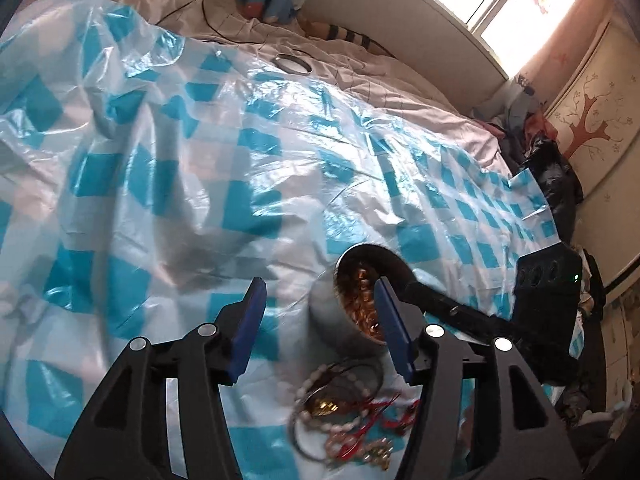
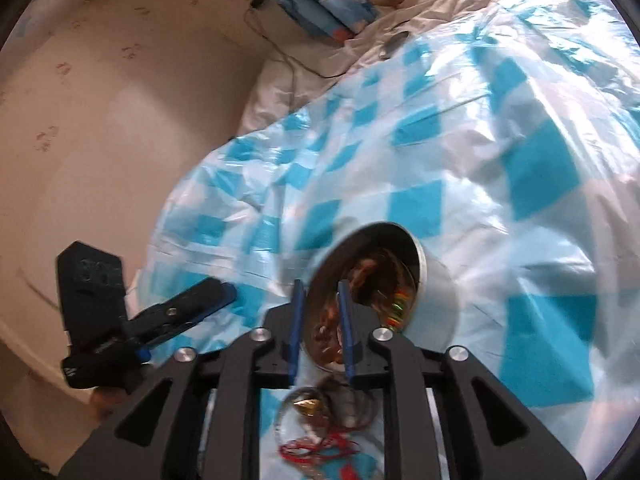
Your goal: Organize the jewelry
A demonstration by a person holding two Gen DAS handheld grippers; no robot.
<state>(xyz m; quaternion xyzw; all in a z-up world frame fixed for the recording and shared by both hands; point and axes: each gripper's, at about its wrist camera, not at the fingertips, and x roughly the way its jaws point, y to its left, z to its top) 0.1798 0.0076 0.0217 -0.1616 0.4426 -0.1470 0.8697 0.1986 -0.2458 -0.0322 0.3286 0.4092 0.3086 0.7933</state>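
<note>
A plastic sheet [image 1: 168, 184] lies spread over the bed [image 1: 404, 84], and on it a tin [image 1: 340, 304] lies tipped on its side with jewelry inside. A jewelry heap [image 1: 344, 412] lies on the sheet just before the tin's mouth. A ring-shaped object [image 1: 293, 63] rests on the bed behind the sheet's far edge.

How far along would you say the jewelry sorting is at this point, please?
Partly done. The metal tin tipped on the checked sheet already holds a load of gold pieces. Neither the left tongs nor the right tongs grip anything; both stand open near the tin's mouth. Still left: the tangled pile of bead strands, bangles and red cords lying in front of the tin.
</note>
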